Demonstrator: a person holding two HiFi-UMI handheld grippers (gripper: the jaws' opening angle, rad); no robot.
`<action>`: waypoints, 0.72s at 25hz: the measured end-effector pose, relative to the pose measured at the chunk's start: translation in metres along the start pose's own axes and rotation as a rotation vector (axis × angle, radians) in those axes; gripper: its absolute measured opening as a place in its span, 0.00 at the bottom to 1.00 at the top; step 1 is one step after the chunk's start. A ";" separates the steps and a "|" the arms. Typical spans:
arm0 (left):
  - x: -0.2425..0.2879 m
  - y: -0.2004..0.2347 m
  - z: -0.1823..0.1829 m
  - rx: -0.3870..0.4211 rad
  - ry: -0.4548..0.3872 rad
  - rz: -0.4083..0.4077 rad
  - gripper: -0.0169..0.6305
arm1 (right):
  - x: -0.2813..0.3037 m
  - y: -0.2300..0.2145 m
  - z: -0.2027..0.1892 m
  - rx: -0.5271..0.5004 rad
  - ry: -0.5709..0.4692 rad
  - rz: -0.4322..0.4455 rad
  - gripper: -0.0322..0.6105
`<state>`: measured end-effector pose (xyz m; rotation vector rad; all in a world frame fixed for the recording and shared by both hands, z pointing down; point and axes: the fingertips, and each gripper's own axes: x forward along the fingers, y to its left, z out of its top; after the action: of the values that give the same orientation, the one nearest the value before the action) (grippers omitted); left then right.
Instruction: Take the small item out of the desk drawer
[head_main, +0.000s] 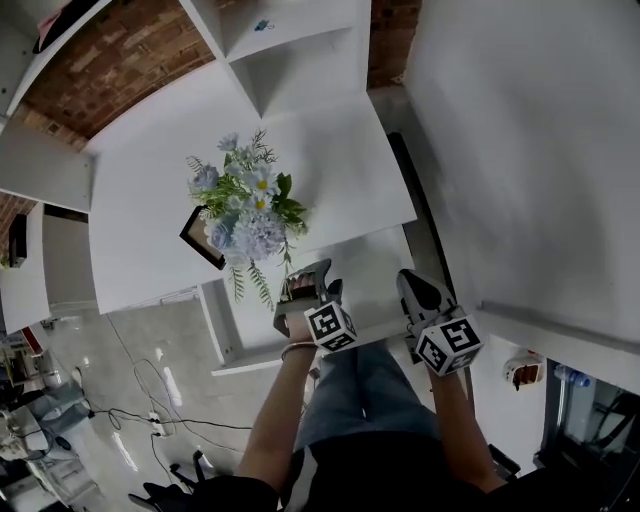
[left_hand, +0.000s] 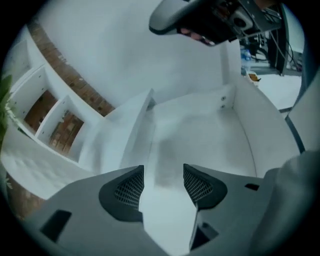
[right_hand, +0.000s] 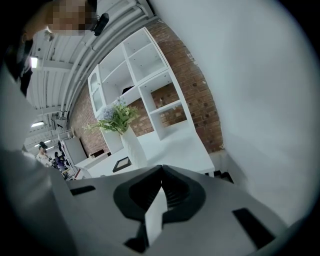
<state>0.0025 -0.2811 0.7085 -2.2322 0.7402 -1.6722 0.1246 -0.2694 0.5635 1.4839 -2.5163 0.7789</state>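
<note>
The white desk drawer (head_main: 365, 262) stands pulled out toward me under the desk's front edge. In the left gripper view its white floor (left_hand: 200, 135) and walls show bare; no small item is visible in any view. My left gripper (head_main: 303, 284) hangs over the drawer's left part, jaws open with nothing between them (left_hand: 163, 175). My right gripper (head_main: 417, 288) is over the drawer's right end, its jaws shut tip to tip (right_hand: 161, 174) with nothing seen in them. It points out across the desk toward the shelves and also shows as the right gripper (left_hand: 200, 20) at the top of the left gripper view.
A vase of blue and white flowers (head_main: 248, 205) and a dark picture frame (head_main: 203, 238) stand on the white desk (head_main: 150, 190) just behind the drawer. White cube shelves (right_hand: 145, 75) back onto a brick wall. A white wall (head_main: 520, 150) is at the right. Cables (head_main: 150, 400) lie on the floor.
</note>
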 end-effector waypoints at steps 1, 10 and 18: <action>0.006 -0.002 -0.003 0.030 0.024 0.011 0.39 | 0.000 -0.001 -0.003 0.000 0.008 -0.002 0.05; 0.046 -0.004 -0.018 0.065 0.132 0.008 0.36 | 0.002 -0.010 -0.014 0.016 0.037 -0.015 0.05; 0.066 -0.005 -0.020 0.115 0.164 -0.014 0.34 | 0.008 -0.012 -0.018 0.022 0.049 -0.010 0.05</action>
<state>-0.0016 -0.3100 0.7711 -2.0464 0.6477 -1.8715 0.1281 -0.2712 0.5866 1.4651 -2.4708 0.8339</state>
